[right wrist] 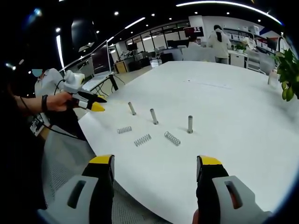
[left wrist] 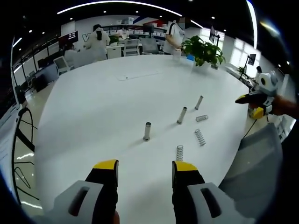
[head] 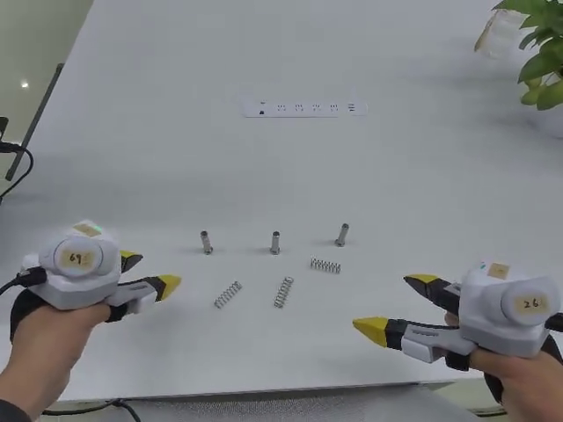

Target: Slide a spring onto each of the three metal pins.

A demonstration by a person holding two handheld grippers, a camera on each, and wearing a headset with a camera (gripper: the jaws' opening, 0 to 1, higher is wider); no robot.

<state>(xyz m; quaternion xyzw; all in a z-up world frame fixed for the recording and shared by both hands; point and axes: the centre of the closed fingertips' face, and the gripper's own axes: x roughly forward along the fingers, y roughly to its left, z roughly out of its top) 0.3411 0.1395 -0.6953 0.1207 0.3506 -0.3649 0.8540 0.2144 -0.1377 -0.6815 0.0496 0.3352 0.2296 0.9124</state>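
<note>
While three metal pins (head: 275,242) stand in a row near the table's (head: 264,176) front edge, three springs (head: 283,292) lying loose just before them, seemingly paired for loading, the left gripper (head: 151,271) and right gripper (head: 394,302) flank them, jaws spread and empty.

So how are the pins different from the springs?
The pins stand upright on the table; the springs lie flat on it. The pins are smooth rods; the springs are coiled wire. The pins form the back row; the springs lie in front of them. Both are silvery, three of each.
</note>
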